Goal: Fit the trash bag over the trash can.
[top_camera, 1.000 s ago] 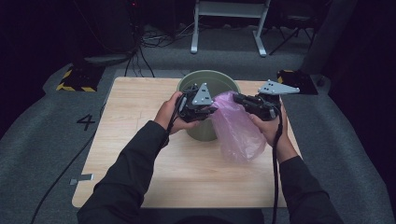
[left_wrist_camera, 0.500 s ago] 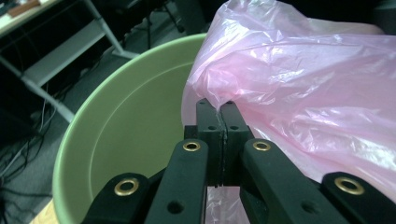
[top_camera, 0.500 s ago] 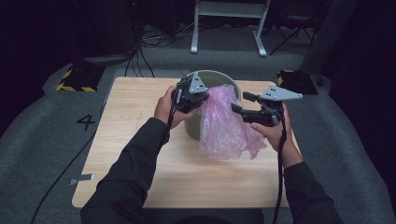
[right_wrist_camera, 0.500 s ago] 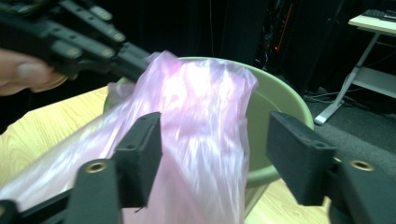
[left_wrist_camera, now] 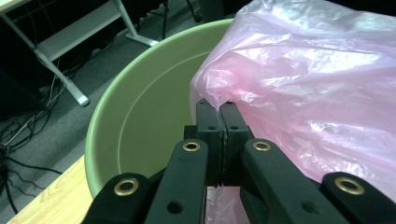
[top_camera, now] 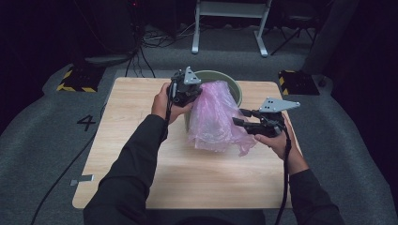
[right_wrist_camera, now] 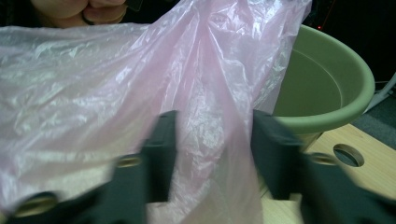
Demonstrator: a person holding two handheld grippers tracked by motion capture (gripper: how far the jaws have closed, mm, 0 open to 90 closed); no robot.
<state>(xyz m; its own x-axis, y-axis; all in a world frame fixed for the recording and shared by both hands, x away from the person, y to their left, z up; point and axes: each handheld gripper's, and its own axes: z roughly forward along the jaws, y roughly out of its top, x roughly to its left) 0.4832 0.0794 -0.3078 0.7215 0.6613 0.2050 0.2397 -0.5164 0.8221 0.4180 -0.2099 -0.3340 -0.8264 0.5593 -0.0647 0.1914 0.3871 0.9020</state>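
Note:
A thin pink plastic bag (top_camera: 213, 117) hangs over the front of a green bin (top_camera: 220, 74) on the wooden table (top_camera: 141, 164). My left gripper (top_camera: 187, 91) is at the bin's left rim, shut on the bag's top edge; in the left gripper view its jaws (left_wrist_camera: 219, 109) pinch the pink film (left_wrist_camera: 317, 93) above the bin's inside (left_wrist_camera: 140, 107). My right gripper (top_camera: 239, 117) is level at the bag's right side. Its jaws have just been closing and stand apart, blurred, with a loose fold of the bag (right_wrist_camera: 93, 93) between them (right_wrist_camera: 212, 135), the bin (right_wrist_camera: 327, 84) behind.
The bin stands at the table's far edge, near its middle. A round hole (right_wrist_camera: 348, 155) is in the tabletop beside the bin. Beyond the table lie cables (top_camera: 141, 51) and a white stand (top_camera: 230, 28) on grey floor.
The right gripper let go of the bag, opened wide and drew right and down, then began closing. The left gripper carried the bag's edge toward the bin's left rim.

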